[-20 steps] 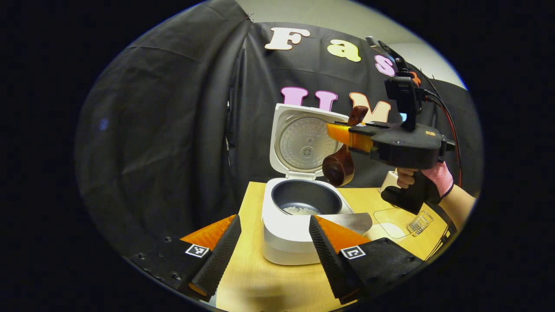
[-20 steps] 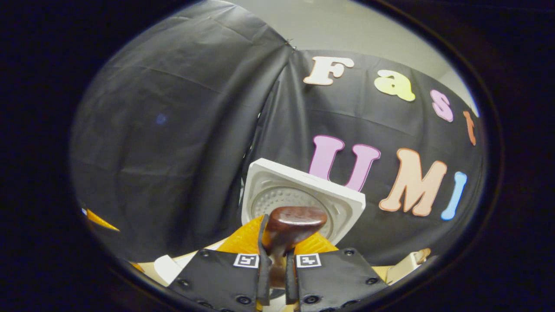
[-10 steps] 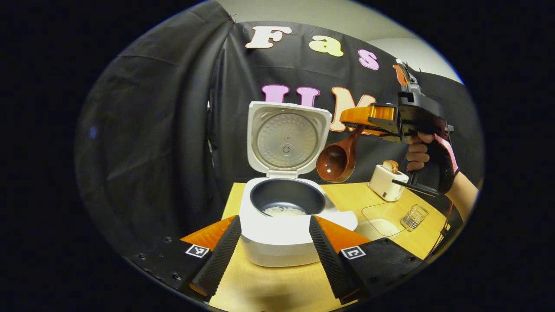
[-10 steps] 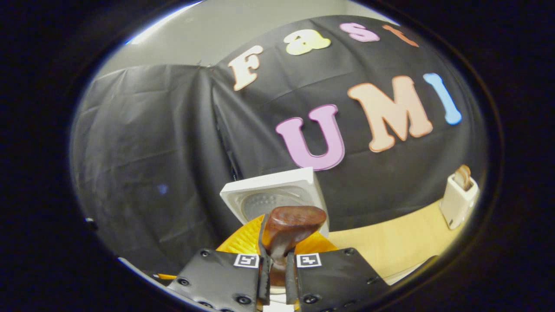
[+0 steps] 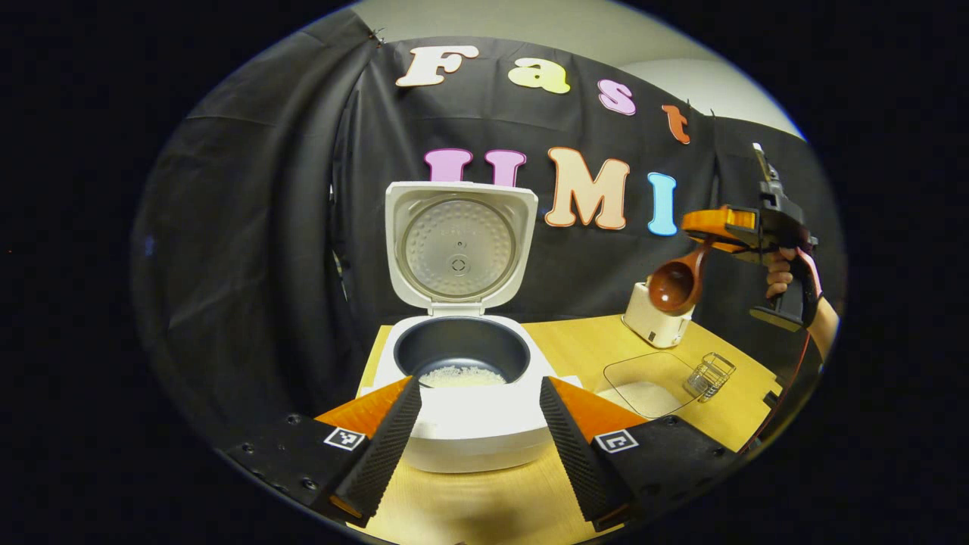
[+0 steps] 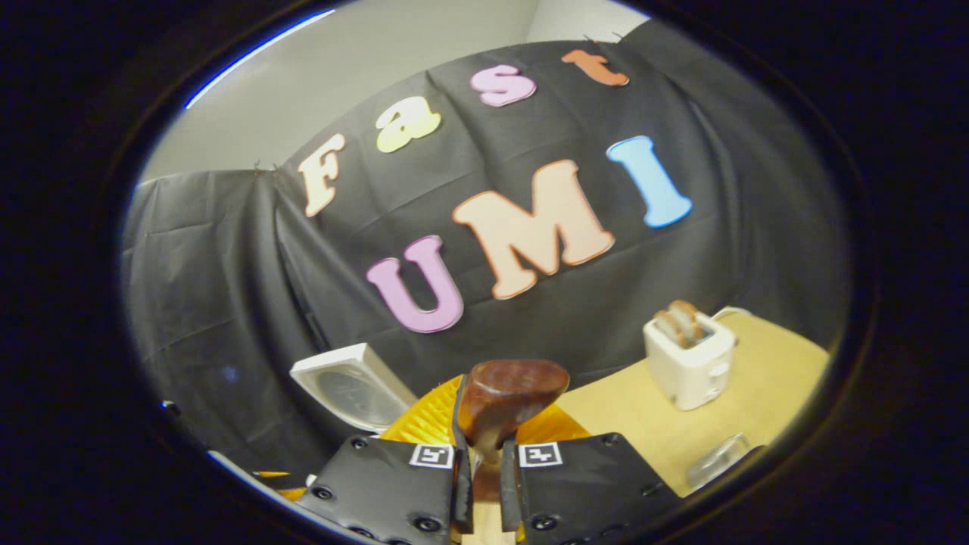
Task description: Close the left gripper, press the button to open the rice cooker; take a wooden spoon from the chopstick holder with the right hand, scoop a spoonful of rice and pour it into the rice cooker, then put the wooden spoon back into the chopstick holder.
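The white rice cooker [image 5: 469,424] stands on the wooden table with its lid [image 5: 460,250] raised upright, and a little rice lies in the dark inner pot [image 5: 462,356]. My left gripper [image 5: 477,431] is open just in front of the cooker, one finger on either side of its front. Far right and high above the table, my right gripper [image 5: 715,223] is shut on the handle of the dark wooden spoon [image 5: 674,286], whose bowl hangs down in front of the toaster. The spoon's handle end [image 6: 511,390] sticks up between the fingers of my right gripper [image 6: 481,462].
A white toaster [image 5: 651,324] with bread in it stands at the back right of the table [image 5: 575,348]. In front of it lie a clear dish holding rice [image 5: 643,382] and a small clear chopstick holder [image 5: 708,375]. A hand [image 5: 783,276] holds the right gripper.
The right gripper has carried the spoon from above the cooker's pot away to the right, over the toaster side. The left gripper stays open by the cooker.
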`<state>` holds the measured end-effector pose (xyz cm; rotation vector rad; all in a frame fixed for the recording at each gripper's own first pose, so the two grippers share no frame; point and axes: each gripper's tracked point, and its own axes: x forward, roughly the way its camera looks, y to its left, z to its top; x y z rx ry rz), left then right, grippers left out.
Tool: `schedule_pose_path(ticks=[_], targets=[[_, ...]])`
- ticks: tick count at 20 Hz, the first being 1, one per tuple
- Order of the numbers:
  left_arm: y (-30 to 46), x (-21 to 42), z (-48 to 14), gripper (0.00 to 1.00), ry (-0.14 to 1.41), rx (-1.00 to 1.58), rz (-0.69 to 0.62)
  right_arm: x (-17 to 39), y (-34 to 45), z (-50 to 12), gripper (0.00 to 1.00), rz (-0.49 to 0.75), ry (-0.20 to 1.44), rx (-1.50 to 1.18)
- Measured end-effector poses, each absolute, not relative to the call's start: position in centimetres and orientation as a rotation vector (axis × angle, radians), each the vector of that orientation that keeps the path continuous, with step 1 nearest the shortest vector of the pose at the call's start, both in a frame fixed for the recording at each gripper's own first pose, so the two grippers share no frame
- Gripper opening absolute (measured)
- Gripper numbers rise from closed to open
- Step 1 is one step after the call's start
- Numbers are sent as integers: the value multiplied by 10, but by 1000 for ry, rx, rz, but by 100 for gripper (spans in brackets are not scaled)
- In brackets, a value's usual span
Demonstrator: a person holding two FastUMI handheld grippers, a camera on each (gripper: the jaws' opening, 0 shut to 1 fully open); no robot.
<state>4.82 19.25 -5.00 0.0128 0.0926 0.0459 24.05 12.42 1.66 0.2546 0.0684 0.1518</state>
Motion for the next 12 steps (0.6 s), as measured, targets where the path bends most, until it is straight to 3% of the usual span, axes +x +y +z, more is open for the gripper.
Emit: schedule_pose_path(ticks=[6, 12], targets=[[176, 54, -35, 94, 80, 53, 67, 211, 2, -4, 16, -1, 122, 61], [158, 49, -32, 93, 99, 80, 114, 218, -43, -44, 16, -20, 161, -175]])
